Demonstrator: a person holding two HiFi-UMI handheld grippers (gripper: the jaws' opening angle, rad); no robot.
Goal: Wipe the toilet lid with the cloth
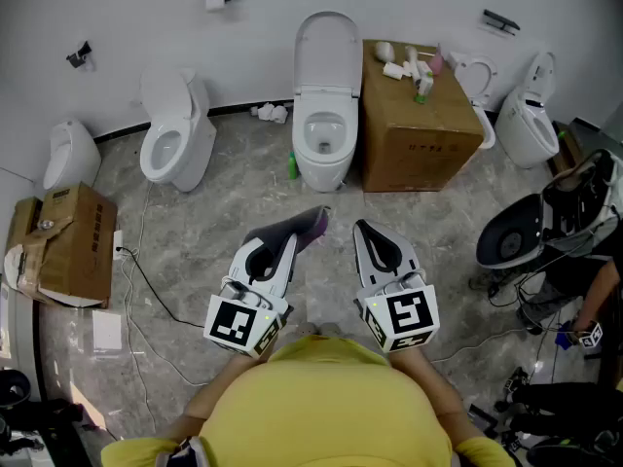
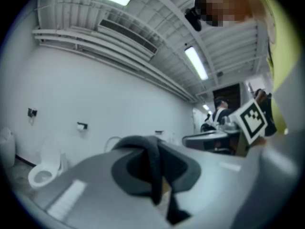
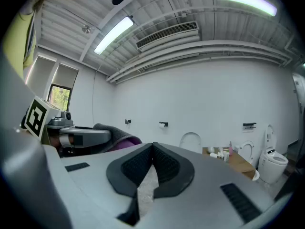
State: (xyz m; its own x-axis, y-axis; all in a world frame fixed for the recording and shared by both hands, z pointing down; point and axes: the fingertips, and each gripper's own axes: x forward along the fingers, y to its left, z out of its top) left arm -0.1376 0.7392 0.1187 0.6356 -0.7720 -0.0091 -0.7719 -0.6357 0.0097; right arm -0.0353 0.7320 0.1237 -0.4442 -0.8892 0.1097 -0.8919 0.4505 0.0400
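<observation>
Nearest, both tools are held level above the grey marbled floor [image 1: 209,217]. The left gripper [image 1: 295,233] has its jaws clenched on a dark cloth [image 1: 310,224], which drapes over their tips. The right gripper [image 1: 361,229] has its jaws pressed together with nothing between them.

A black cable [image 1: 146,282] trails over the floor at the left, towards a torn carton [image 1: 63,246] at that edge. A dark chair [image 1: 514,237] crowds the right edge. Bare floor lies between the tools and the toilet [image 1: 324,139] straight ahead. Its lid [image 1: 327,52] stands raised against the white wall. A large cardboard box [image 1: 419,129] stands just beside the toilet's right side (small bottles on top). A second toilet [image 1: 177,134] stands apart at the left.
</observation>
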